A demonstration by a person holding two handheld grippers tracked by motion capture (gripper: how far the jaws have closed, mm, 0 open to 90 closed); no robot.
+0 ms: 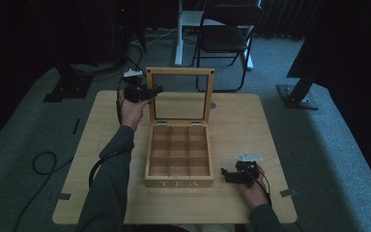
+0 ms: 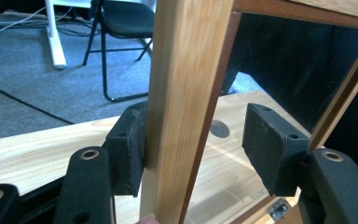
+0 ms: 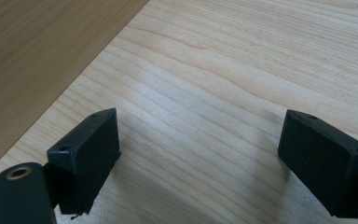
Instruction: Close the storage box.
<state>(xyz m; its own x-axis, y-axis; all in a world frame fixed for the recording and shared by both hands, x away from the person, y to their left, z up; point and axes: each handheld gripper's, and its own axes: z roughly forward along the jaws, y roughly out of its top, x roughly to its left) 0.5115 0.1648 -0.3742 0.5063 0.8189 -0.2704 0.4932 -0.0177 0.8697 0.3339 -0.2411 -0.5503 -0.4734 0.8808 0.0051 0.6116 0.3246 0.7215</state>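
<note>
The wooden tea box point(image 1: 178, 154) sits mid-table with its glass-paned lid point(image 1: 179, 94) upright, a light, stiff but breakable frame best gripped on its left wooden rail, which the half-closed left gripper point(image 2: 196, 149) straddles, touching one pad point(image 2: 128, 149), while the right gripper point(image 3: 198, 158) gapes empty.

The tea box point(image 1: 178, 154) is pale, matt wood with a fine straight grain, its dividers of the same wood. Its upright lid point(image 1: 179, 94) is a wooden frame point(image 2: 186, 93) around a clear, glossy pane point(image 2: 279, 60), with small shiny metal hinges at the lid's 6 o'clock edge. The table point(image 1: 251, 130) is light wood, smooth, with a soft sheen. The left claw point(image 2: 198, 140) and the right claw point(image 3: 200, 154) are matt black plastic with slightly rough, rubbery pads point(image 2: 130, 144). The floor point(image 1: 338, 145) is grey carpet.
</note>
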